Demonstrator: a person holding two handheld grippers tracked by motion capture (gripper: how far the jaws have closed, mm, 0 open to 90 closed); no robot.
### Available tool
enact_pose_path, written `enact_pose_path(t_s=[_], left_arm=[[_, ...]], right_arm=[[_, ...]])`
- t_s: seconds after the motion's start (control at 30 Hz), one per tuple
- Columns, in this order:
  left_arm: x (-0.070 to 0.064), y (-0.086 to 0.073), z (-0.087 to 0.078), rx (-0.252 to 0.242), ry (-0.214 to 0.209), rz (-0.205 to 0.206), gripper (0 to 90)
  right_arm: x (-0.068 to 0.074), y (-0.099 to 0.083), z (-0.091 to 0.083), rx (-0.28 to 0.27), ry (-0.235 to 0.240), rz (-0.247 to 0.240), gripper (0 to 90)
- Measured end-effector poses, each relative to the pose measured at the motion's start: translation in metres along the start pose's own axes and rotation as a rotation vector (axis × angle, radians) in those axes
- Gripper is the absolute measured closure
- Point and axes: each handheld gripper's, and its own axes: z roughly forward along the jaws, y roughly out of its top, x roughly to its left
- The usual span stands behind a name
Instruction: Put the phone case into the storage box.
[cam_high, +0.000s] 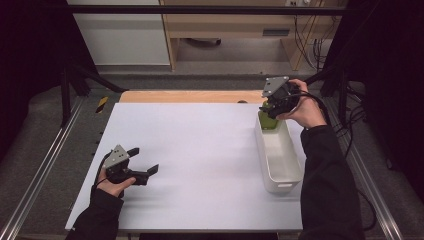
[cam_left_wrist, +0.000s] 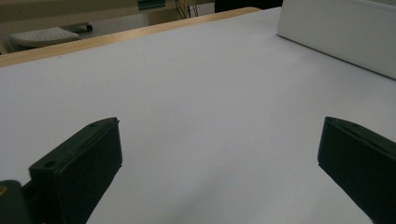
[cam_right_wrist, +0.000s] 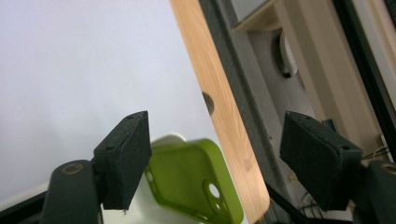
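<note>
A lime-green phone case (cam_high: 268, 121) leans in the far end of a long white bin (cam_high: 286, 186) at the table's right side. My right gripper (cam_high: 270, 106) hovers just above that end of the bin. In the right gripper view its jaws stand wide apart, so the right gripper (cam_right_wrist: 217, 126) is open, and the phone case (cam_right_wrist: 187, 177) sits below and between them with its camera cut-out showing, touching neither jaw. My left gripper (cam_high: 145, 160) rests low over the white table (cam_high: 200, 150) at the near left. The left gripper (cam_left_wrist: 219, 140) is open with nothing between its jaws.
A wooden strip (cam_high: 190, 96) runs along the table's far edge, with a small hole (cam_right_wrist: 208, 102) in it near the bin. The bin's side wall (cam_left_wrist: 341, 32) stands to the far right of the left gripper. Metal frame rails flank the table.
</note>
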Motion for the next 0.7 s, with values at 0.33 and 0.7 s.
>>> enact_pose_path(t_s=[0.33, 0.7], left_arm=[[-0.002, 0.001, -0.001, -0.009, -0.006, 0.006, 0.0], [-0.004, 0.002, -0.002, -0.017, -0.014, 0.003, 0.0]], right_arm=[[0.018, -0.008, -0.026, -0.148, -0.018, 0.229, 14.0], [0.053, -0.01, -0.046, -0.312, 0.018, 0.467, 2.8]])
